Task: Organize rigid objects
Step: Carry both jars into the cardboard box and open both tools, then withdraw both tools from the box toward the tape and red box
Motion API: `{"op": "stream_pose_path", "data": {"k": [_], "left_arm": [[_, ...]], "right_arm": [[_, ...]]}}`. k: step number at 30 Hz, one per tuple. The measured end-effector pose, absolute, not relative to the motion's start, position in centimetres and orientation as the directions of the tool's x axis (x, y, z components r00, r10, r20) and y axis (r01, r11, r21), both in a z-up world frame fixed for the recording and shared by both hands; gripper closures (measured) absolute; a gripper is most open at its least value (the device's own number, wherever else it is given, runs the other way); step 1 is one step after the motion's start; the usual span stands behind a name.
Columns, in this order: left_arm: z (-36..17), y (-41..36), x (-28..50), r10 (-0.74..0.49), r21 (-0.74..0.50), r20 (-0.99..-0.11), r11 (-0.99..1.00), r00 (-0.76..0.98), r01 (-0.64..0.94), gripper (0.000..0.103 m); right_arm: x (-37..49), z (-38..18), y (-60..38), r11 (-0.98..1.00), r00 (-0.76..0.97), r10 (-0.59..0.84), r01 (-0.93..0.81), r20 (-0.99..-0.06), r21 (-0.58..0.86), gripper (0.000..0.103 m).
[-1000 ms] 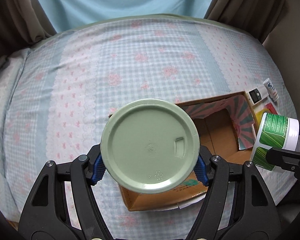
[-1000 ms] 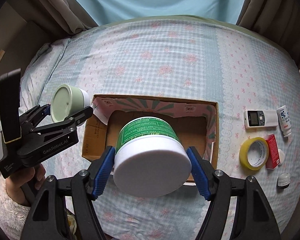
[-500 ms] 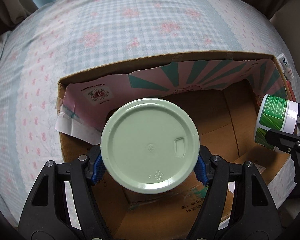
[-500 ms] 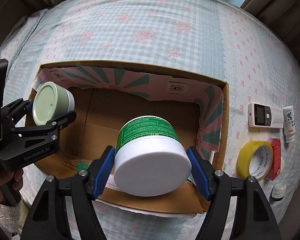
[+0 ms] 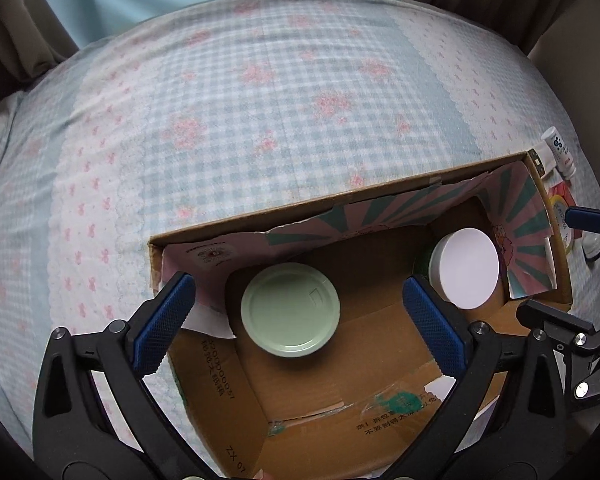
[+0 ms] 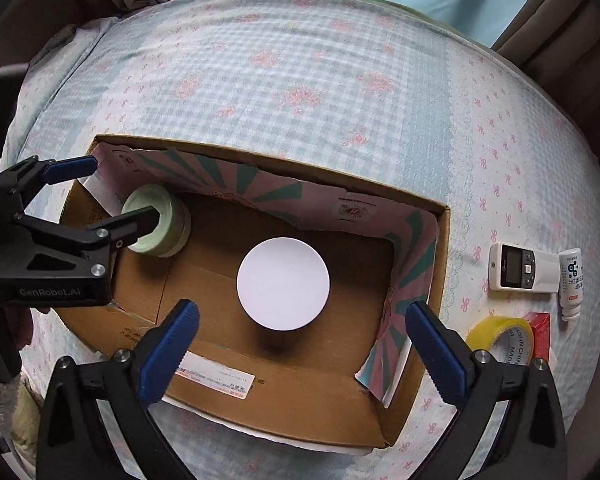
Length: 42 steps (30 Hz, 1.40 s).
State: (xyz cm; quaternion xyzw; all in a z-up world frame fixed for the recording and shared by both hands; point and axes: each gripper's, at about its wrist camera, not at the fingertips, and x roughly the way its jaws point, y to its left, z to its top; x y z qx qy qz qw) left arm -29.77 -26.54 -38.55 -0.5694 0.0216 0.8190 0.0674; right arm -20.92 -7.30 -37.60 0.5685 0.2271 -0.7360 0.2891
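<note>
My left wrist view looked steeply down, close over the cardboard box (image 5: 380, 196); my right wrist view did likewise from the opposite end. Both shared the box floor, both jars, and checked bedsheet (image 6: 300, 80).

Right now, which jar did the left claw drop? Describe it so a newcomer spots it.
Look in the open cardboard box on the checked bedspread. Two round jars stand on its floor. It is the pale green jar at the box's left end under the left claw; the other has a white lid.
</note>
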Motion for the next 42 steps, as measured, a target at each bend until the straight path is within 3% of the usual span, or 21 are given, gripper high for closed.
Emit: {"op": "stream_pose_path", "data": {"k": [12,20,26,34,42], "left_arm": [[-33.6,-27.7,-28.0,0.073,-0.036,-0.914,-0.994,-0.399,-0.099,0.000],[-25.8,-28.3,-23.8,0.080,-0.070,-0.874,-0.997,-0.479,-0.038,0.000],[-19.4,-27.0,-19.6,0.078,-0.090,-0.828,-0.996,-0.556,-0.006,0.000],[-14.5,-20.2,-15.1,0.147,-0.110,-0.792,-0.989,-0.592,-0.098,0.000],[-14.5,-9.6,-12.0,0.188,-0.122,-0.806,-0.981,-0.561,-0.153,0.000]], "right_arm": [[-19.4,-33.7,-6.4,-0.744,-0.213,-0.162,0.667,-0.964,-0.022,0.000],[-16.4,-25.6,-3.9,-0.757,-0.348,-0.166,0.645,-0.923,-0.108,0.000],[-14.3,-19.2,0.6,-0.820,-0.444,-0.203,0.564,-0.873,-0.096,0.000],[-12.4,-14.6,10.6,-0.897,-0.516,-0.213,0.440,-0.830,-0.043,0.000],[-13.1,-15.0,20.9,-0.896,-0.519,-0.216,0.441,-0.827,-0.043,0.000]]}}
